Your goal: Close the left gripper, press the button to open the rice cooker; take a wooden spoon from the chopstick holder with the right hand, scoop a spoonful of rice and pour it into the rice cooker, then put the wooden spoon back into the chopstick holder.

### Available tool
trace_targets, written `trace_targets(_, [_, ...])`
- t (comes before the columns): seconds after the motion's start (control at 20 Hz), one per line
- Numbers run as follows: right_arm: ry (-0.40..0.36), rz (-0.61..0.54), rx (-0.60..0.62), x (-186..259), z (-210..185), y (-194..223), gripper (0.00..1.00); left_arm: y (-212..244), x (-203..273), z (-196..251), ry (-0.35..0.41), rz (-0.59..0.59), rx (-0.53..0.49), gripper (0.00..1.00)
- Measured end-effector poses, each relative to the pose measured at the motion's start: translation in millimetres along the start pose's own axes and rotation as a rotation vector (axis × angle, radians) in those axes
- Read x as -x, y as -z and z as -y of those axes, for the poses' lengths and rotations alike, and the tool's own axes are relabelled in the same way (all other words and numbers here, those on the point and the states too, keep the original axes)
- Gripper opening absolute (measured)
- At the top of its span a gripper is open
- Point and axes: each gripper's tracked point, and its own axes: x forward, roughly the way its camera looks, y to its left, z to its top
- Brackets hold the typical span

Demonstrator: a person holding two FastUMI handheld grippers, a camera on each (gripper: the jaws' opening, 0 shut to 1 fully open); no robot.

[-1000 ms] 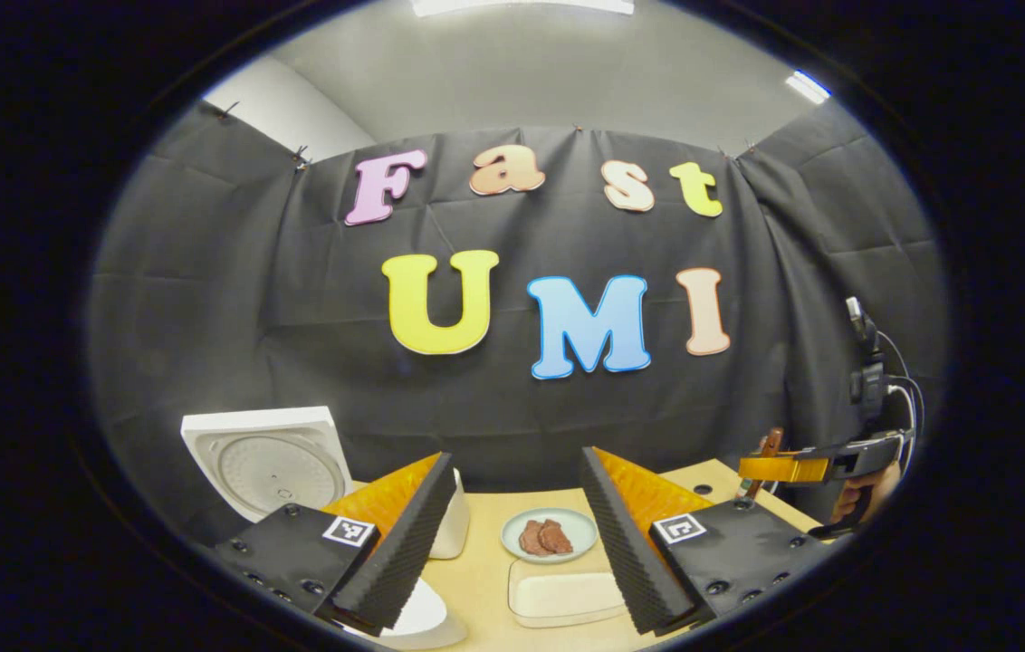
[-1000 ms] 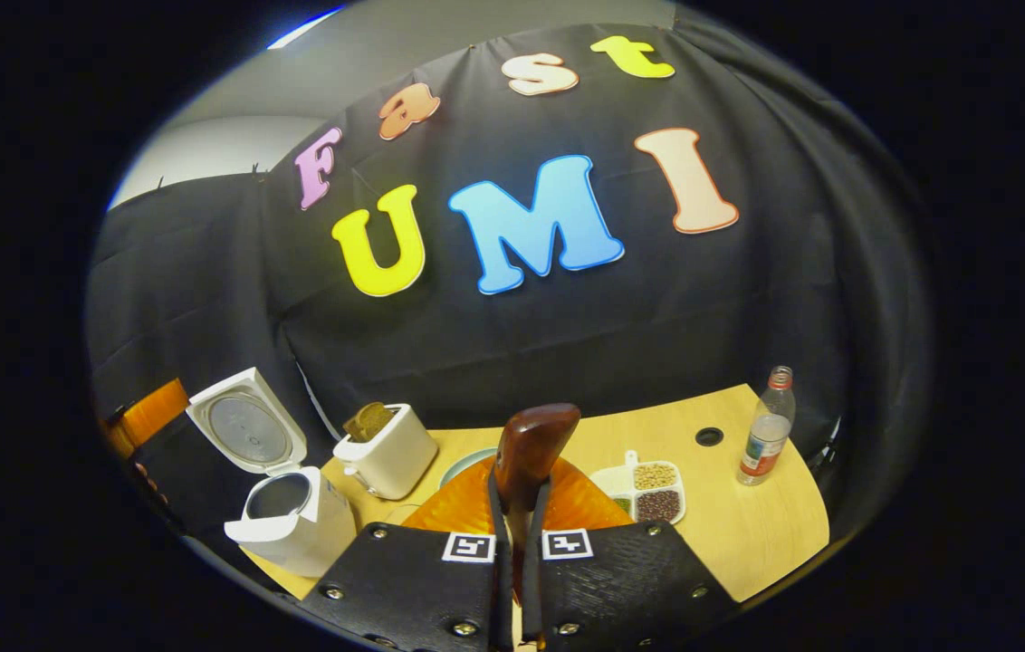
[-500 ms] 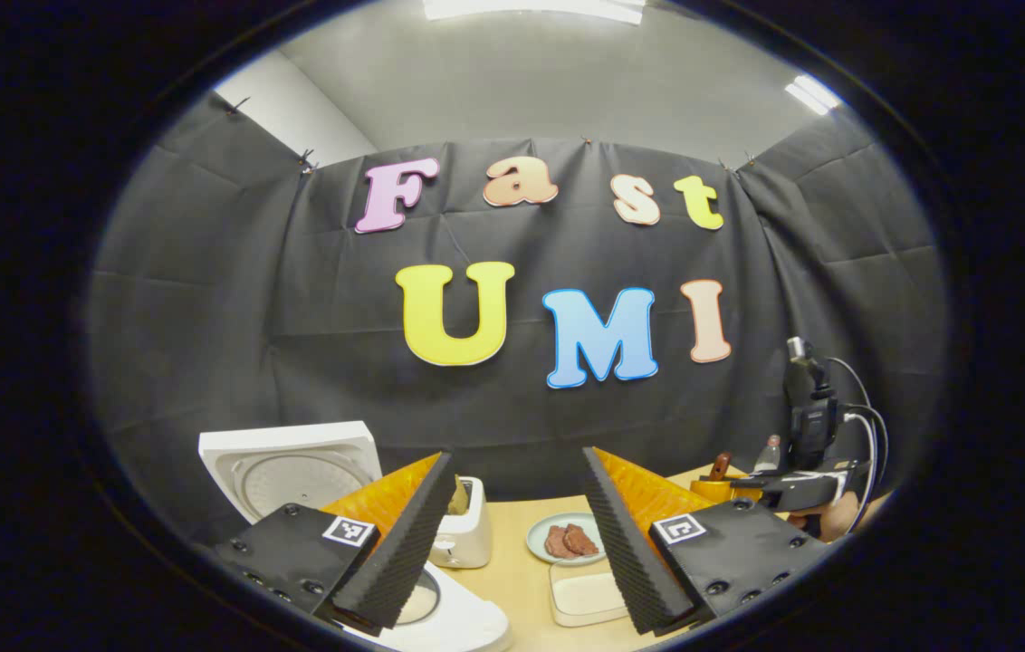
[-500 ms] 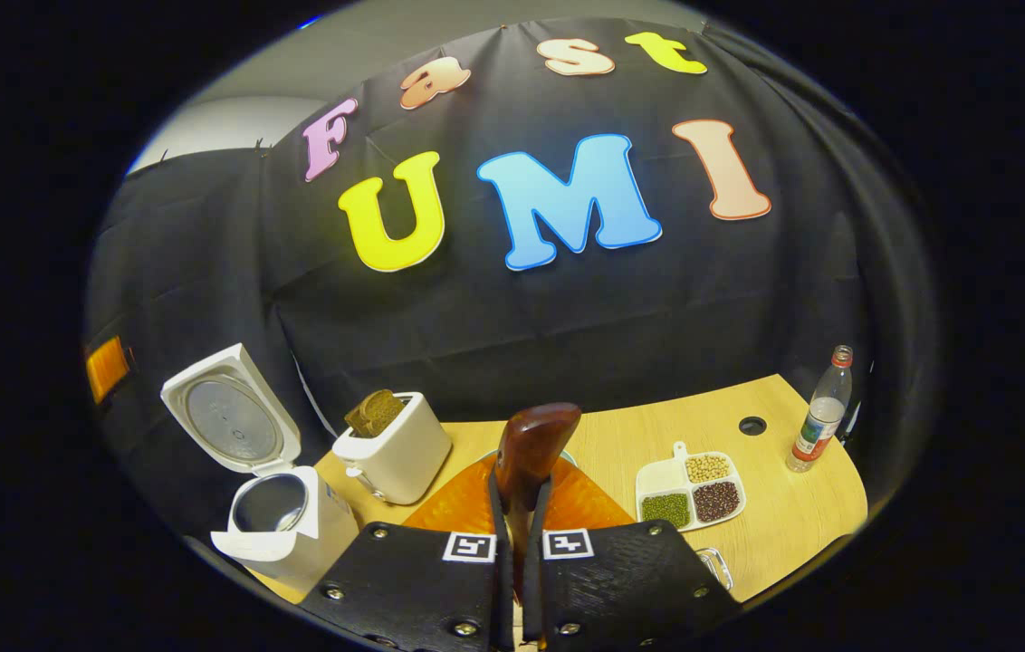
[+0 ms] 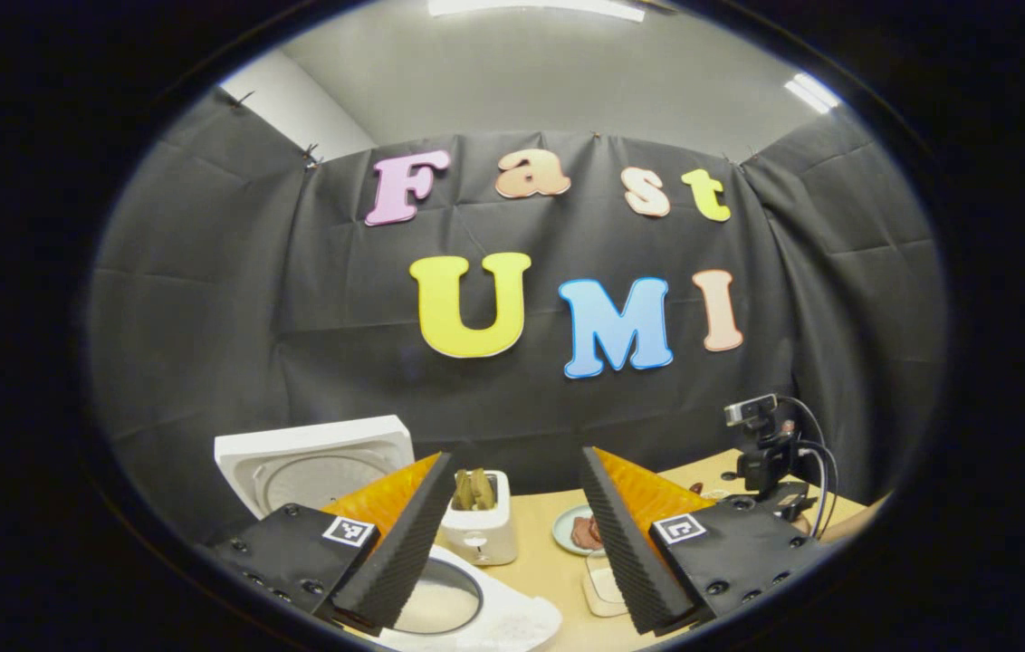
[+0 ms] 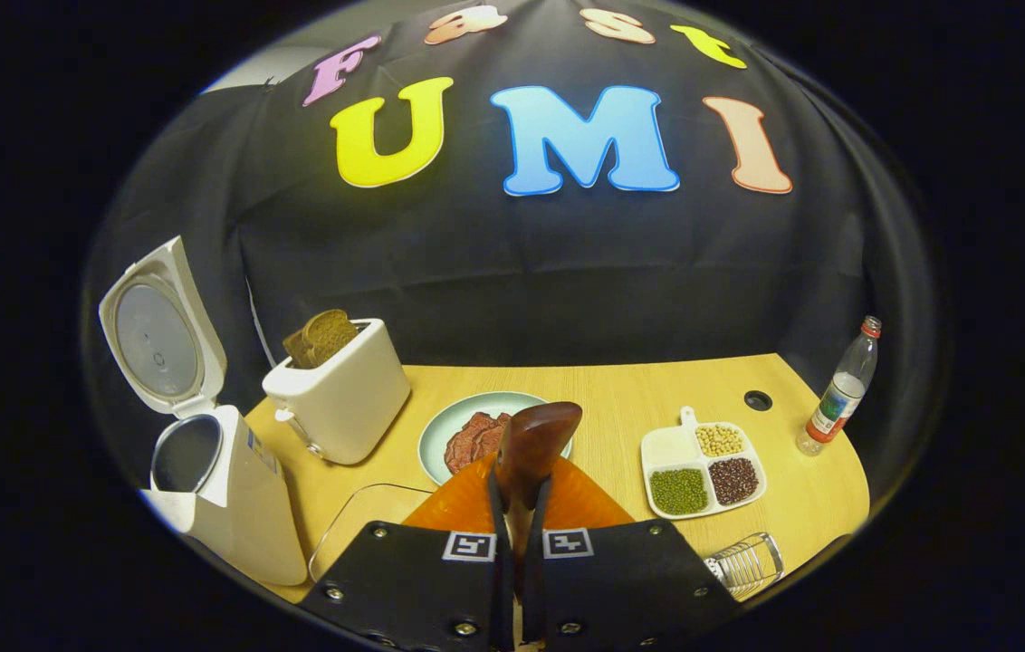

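Wooden spoon [image 6: 531, 444] sits pinched in the right gripper [image 6: 513, 543]; left gripper [image 5: 512, 534] gapes. Tilting it could spill rice short of the rice cooker [image 6: 214, 480].

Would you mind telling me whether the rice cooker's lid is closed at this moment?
No, the rice cooker has its lid swung up and back, leaving the inner pot's mouth open.

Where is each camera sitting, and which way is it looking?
Left gripper view: rides the open left gripper, low over the open rice cooker, facing the toaster; own fingers below.
Right gripper view: rides the right gripper, shut on the wooden spoon, looking across the table.
Shared: rice cooker, toaster, plate of meat.
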Motion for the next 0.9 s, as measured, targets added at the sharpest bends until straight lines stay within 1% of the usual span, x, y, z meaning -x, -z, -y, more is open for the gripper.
trace_targets(0.1, [0.007,-0.031,0.053,-12.6,-10.0,18.2,0.05,6.5,-0.1,-11.1,-0.017,-0.009,0.014,0.96])
trace_targets(0.2, [-0.011,-0.032,0.066,-15.5,-27.3,26.6,0.05,10.4,0.1,-21.9,-0.035,-0.017,0.019,0.96])
trace_targets(0.25, [-0.031,-0.034,0.057,-15.2,-36.6,29.1,0.05,12.5,0.1,-26.3,-0.044,-0.020,0.020,0.96])
trace_targets(0.35, [-0.103,-0.046,-0.018,-8.8,-63.0,33.6,0.05,16.2,-0.2,-31.7,-0.057,-0.025,0.024,0.96])
trace_targets(0.45, [-0.162,-0.067,-0.108,-4.8,-78.8,37.3,0.05,19.4,0.2,-34.1,-0.067,-0.031,0.026,0.96])
trace_targets(0.55, [-0.220,-0.106,-0.237,-2.6,-89.2,42.1,0.05,19.7,0.2,-32.4,-0.069,-0.031,0.032,0.95])
trace_targets(0.75, [-0.277,-0.157,-0.558,-3.4,-73.8,39.3,0.05,17.6,1.2,-25.6,-0.069,-0.025,0.025,0.95])
trace_targets(0.8, [-0.273,-0.168,-0.616,-2.6,-63.0,42.2,0.05,17.1,0.1,-24.1,-0.068,-0.024,0.023,0.95])
trace_targets(0.9, [-0.279,-0.152,-0.730,-0.9,-45.0,35.9,0.05,14.3,-0.5,-19.7,-0.065,-0.020,0.019,0.95])
